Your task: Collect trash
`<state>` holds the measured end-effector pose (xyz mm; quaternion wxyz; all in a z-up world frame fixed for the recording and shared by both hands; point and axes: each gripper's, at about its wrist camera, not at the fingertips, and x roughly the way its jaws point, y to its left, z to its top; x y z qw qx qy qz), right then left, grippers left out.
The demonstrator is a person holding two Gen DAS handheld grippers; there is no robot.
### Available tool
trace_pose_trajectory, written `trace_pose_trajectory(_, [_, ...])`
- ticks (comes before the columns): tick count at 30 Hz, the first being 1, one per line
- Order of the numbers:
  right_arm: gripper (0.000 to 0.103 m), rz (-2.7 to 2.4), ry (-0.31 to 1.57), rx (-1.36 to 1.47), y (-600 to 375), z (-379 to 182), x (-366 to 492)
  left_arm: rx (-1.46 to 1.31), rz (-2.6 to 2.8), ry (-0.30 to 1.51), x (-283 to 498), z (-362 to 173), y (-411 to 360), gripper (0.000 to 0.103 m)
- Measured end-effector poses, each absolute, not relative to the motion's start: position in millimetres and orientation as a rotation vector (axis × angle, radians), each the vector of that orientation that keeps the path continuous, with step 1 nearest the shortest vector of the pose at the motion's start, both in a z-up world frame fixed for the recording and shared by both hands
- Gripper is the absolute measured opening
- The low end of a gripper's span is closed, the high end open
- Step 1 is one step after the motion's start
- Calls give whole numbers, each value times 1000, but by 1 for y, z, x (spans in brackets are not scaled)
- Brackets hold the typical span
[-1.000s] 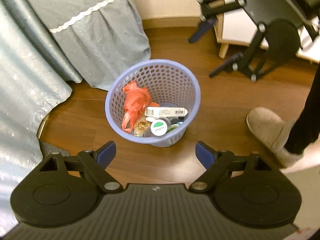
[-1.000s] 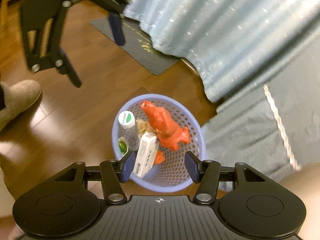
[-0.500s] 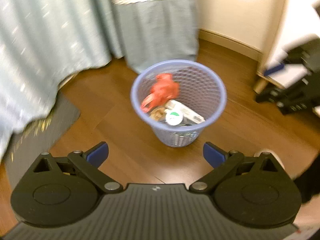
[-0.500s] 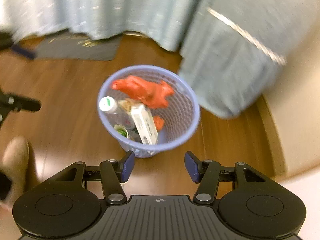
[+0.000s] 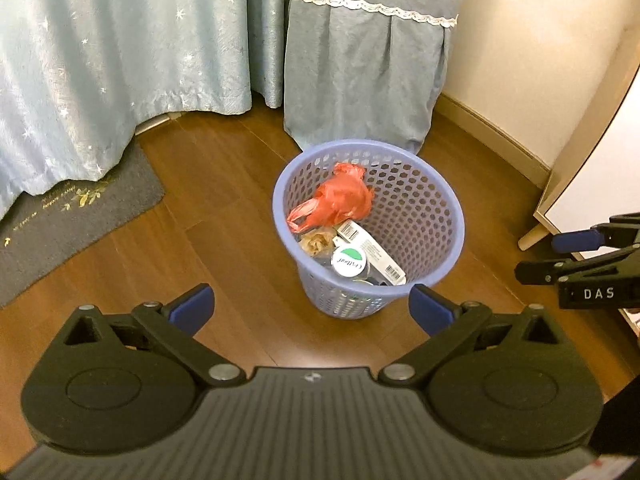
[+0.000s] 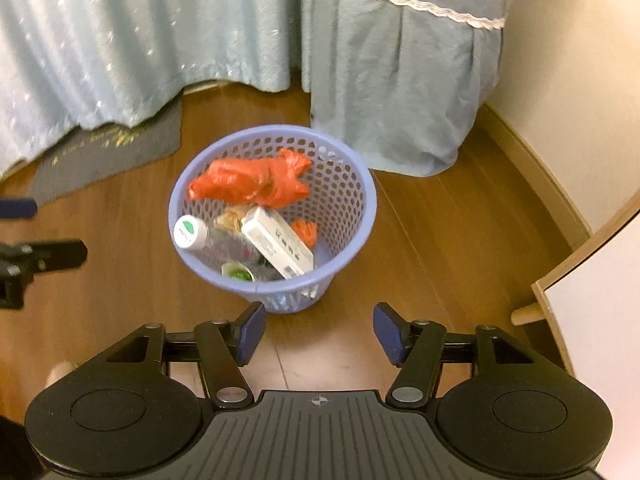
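Basket (image 5: 400, 284): lilac mesh, upright on the floor (image 5: 224, 240), just before the curtain (image 5: 360, 80). Contents, piled loose as if dropped in: red bag (image 5: 340, 200) at far side, white box (image 5: 370, 250) leaning on the near wall, bottle (image 5: 348, 261) cap-up, crumpled paper (image 5: 316, 240).

Left hand-held gripper (image 5: 310, 308): jaws wide, empty, above and short of basket.

Right hand-held gripper (image 6: 318, 330): jaws parted, empty, likewise.

Floor visible around basket bare of trash; collection seems complete.

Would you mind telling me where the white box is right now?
The white box leans inside the purple basket, seen mid-frame in both wrist views, below the orange bag and right of the green-capped bottle.
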<state>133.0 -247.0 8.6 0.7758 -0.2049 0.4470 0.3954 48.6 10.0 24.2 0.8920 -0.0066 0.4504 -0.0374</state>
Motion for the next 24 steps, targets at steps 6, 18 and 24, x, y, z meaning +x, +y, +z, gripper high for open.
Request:
trace_pose_trajectory(6, [77, 854, 996, -394, -239, 5, 140, -11, -34, 947, 52, 14, 10, 102])
trace_pose_trajectory(18, [77, 857, 991, -399, -224, 0, 137, -27, -18, 1024, 54, 2, 2, 102])
trace_pose_trajectory(24, [77, 848, 1000, -410, -222, -4, 137, -33, 9, 1029, 56, 1, 5, 102])
